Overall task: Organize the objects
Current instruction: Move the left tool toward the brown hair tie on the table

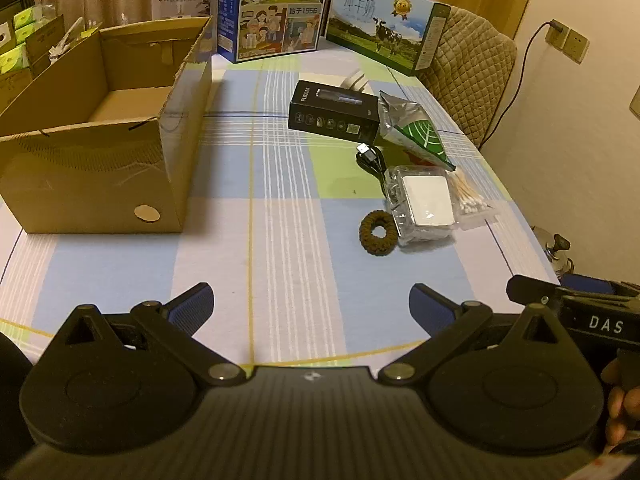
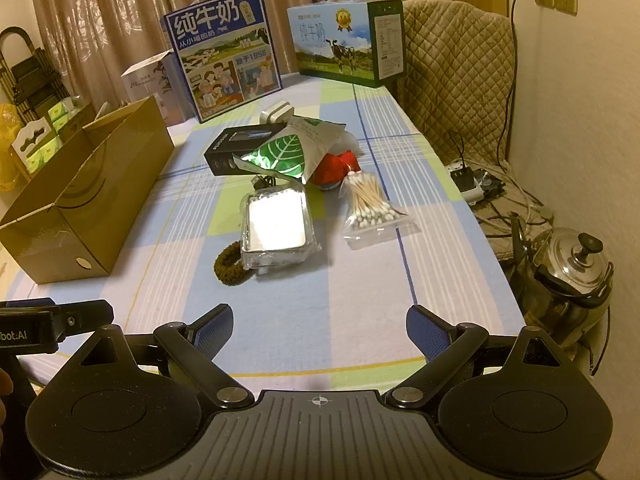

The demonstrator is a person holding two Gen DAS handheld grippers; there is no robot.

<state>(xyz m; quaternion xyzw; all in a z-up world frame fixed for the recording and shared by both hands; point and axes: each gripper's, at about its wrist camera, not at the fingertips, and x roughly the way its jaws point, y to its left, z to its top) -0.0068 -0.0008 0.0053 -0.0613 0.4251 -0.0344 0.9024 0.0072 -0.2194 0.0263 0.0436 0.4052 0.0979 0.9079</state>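
An open cardboard box [image 1: 96,152] stands on the left of the checked tablecloth; it also shows in the right wrist view [image 2: 80,200]. Loose items lie to its right: a black product box [image 1: 332,112] [image 2: 236,148], a silver-green leaf pouch [image 1: 416,132] [image 2: 288,150], a black USB cable [image 1: 370,156], a clear case with a white pad [image 1: 424,204] [image 2: 276,228], a bag of cotton swabs [image 1: 468,196] [image 2: 370,208], a brown hair scrunchie [image 1: 378,232] [image 2: 232,266] and a red toy [image 2: 334,168]. My left gripper [image 1: 310,308] and right gripper [image 2: 320,328] are open, empty, near the table's front edge.
Two milk cartons [image 2: 224,52] [image 2: 344,44] and a white box [image 2: 148,80] stand at the table's back. A quilted chair [image 2: 456,76] is at the back right. A metal kettle [image 2: 568,276] and a power strip [image 2: 468,180] sit beyond the right edge.
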